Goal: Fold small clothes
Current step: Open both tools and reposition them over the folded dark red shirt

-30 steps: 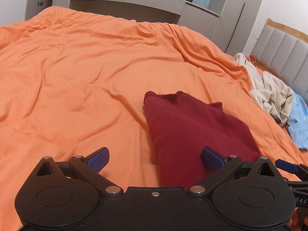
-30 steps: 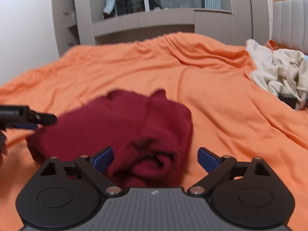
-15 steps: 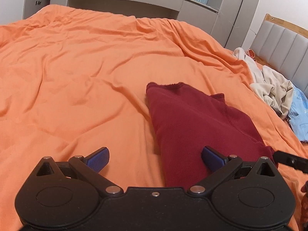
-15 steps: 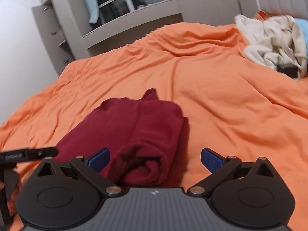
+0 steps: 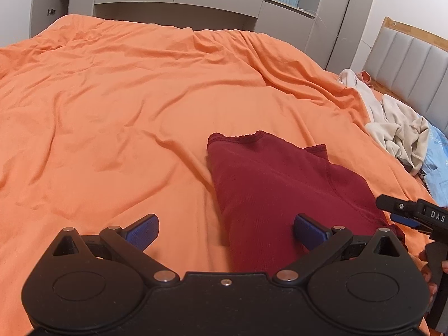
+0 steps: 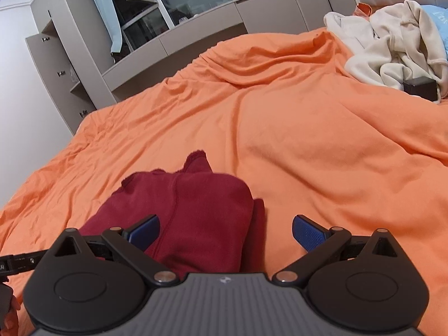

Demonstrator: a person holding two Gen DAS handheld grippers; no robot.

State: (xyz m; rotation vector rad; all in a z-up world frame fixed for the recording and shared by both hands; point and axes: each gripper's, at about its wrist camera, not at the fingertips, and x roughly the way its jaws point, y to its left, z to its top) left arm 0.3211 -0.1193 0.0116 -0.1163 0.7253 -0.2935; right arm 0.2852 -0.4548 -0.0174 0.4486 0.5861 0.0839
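Wrinkled orange bedding (image 5: 117,106) is seen spread across the whole bed, ridged with soft creases. At the bottom of the left wrist view, the left hand-held gripper (image 5: 225,228) is held low over the bed with its blue-padded fingers (image 5: 142,229) spread wide apart and nothing caught between them; the left pad is over bare orange cloth, the right pad over red fabric. The folded dark red knit garment (image 5: 268,190) is laid flat on the bedding just ahead of and to the right of that gripper, its scalloped hem edge turned away towards the far side of the bed.

In the right wrist view the same dark red garment (image 6: 196,212) is shown from its other side, doubled over into a thick, rounded fold, with a small point of fabric sticking up at the far end. The right hand-held gripper (image 6: 225,231) is poised above the near end of it, fingers (image 6: 308,233) wide apart, nothing gripped; the left pad is over the red fabric, the right pad over orange bedding.

Further right, well apart from the garment, a crumpled pile of cream-coloured clothes (image 6: 392,44) is heaped near the grey padded headboard (image 5: 406,64), with a patch of light blue fabric (image 5: 436,168) beside it.
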